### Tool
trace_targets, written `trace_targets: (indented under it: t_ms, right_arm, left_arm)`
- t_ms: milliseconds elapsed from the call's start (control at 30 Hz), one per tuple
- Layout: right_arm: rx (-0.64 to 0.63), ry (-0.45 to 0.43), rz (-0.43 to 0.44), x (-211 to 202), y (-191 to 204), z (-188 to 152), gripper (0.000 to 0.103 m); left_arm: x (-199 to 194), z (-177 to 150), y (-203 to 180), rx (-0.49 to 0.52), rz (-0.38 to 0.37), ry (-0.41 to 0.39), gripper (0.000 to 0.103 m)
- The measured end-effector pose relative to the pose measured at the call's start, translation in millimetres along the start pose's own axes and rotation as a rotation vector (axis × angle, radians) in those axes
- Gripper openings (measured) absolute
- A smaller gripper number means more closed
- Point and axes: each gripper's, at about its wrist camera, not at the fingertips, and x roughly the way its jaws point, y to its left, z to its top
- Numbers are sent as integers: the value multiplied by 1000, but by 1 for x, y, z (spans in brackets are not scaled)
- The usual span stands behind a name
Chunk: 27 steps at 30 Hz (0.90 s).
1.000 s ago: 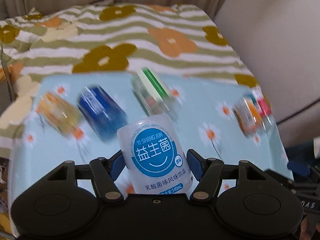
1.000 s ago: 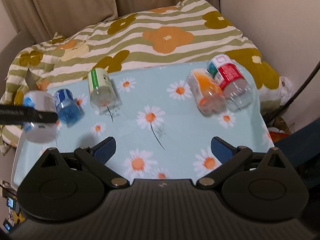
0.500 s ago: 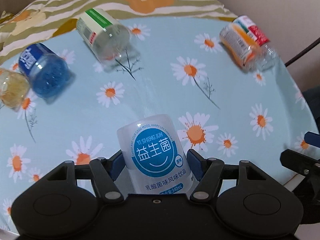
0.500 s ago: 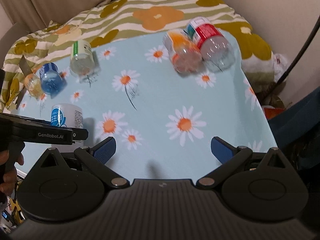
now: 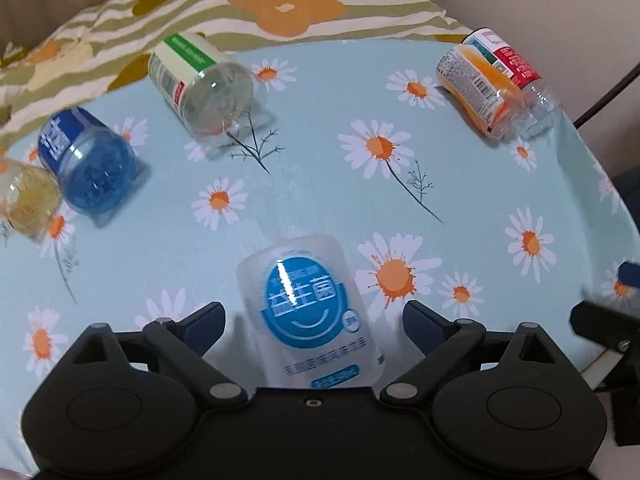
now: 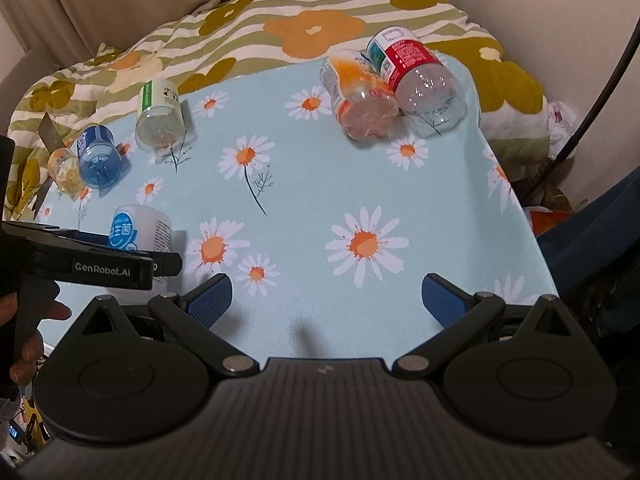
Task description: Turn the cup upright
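A white cup [image 5: 308, 304] with a round blue label stands upright on the daisy-print tablecloth [image 5: 320, 184]. It sits between the spread fingers of my left gripper [image 5: 314, 316], which is open with gaps on both sides. In the right wrist view the same white cup [image 6: 138, 228] stands at the near left, just beyond the left gripper [image 6: 100, 260]. My right gripper [image 6: 328, 292] hangs open above the table's near edge with nothing between its fingers.
Several cups lie on their sides: a green-label one [image 5: 200, 84], a blue one [image 5: 88, 164] and a yellowish one [image 5: 24, 200] at the far left, an orange one [image 5: 480, 88] and a red-label one [image 6: 420, 80] at the far right. A flowered quilt [image 6: 280, 28] lies behind. A black cable [image 6: 600, 80] runs down on the right.
My left gripper has opened and let go of the white cup, which now stands on the cloth. The right gripper has stayed open and shifted only slightly.
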Motion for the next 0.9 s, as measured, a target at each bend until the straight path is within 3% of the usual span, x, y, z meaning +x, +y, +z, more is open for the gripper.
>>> trace_targets:
  t_ms: [333, 500, 667, 900]
  right_arm:
    - [-72, -21, 19, -31, 18, 33, 103]
    - [-113, 21, 41, -28, 47, 51, 103]
    - [-169, 124, 78, -2, 82, 65, 103]
    - [-107, 286, 159, 52, 115, 78, 103]
  left_arm:
    - [-66, -17, 7, -64, 35, -133, 103]
    - [-89, -32, 26, -106, 59, -141, 103]
    - [-104, -51, 48, -125, 96, -164, 103]
    - [-110, -79, 84, -186, 132, -178, 103]
